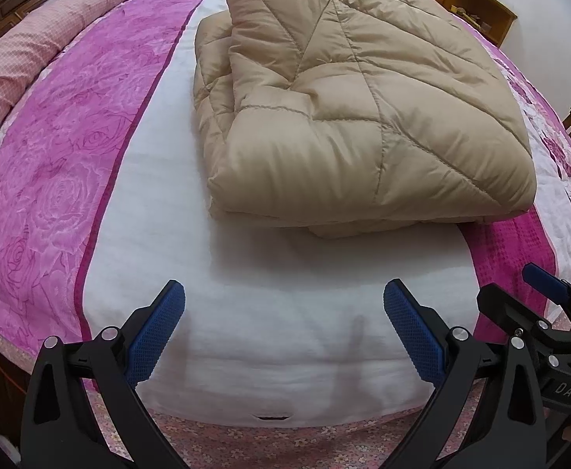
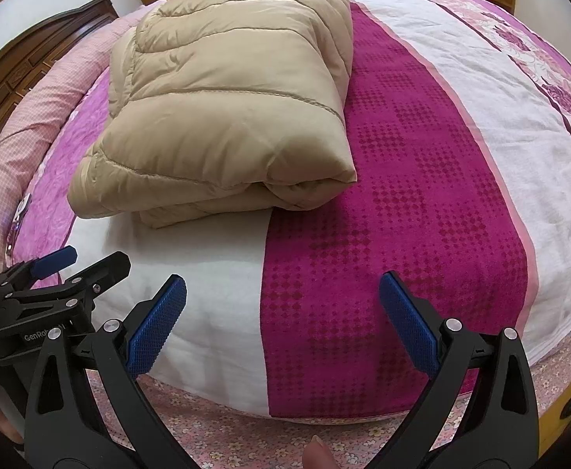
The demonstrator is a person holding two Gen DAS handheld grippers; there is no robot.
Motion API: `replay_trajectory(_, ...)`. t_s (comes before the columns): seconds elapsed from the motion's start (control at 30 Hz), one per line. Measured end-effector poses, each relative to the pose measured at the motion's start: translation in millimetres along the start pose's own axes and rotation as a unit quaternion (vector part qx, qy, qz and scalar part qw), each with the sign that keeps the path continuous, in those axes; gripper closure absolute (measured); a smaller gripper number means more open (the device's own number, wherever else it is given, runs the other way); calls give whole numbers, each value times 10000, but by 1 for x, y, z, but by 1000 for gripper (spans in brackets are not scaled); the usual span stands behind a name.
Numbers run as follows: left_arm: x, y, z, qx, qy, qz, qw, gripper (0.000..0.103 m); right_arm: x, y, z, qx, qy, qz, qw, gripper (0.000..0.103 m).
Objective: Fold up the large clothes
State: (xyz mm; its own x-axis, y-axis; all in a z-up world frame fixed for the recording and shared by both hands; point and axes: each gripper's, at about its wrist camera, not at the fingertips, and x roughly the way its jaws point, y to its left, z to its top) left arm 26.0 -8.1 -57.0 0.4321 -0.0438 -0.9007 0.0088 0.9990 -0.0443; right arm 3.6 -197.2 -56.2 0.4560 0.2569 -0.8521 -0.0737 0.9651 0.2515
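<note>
Both tongs, left (image 1: 283, 328) and right (image 2: 283, 324), hang spread wide and empty over the bed's (image 1: 246, 273) near edge, likely backed off because the tan coat (image 1: 348, 101) lies folded, mid-bed, well apart.

Coat (image 1: 348, 90): beige/tan, quilted stitch lines. Bedspread (image 1: 59, 164): pink rose print, white band, magenta strip with dark dot grid, white edge with purple flowers. Sheet (image 2: 223, 430): pink, small floral. Bolster (image 1: 31, 35): pink check. Pads (image 1: 156, 336): blue, textured; frames black.
</note>
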Motion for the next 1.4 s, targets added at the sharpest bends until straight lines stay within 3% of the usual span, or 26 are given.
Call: replay_trajectory(1.4, 0, 2, -1, -18, -1, 29, 10000, 6, 1, -1, 1, 8, -2, 0, 10000, 5)
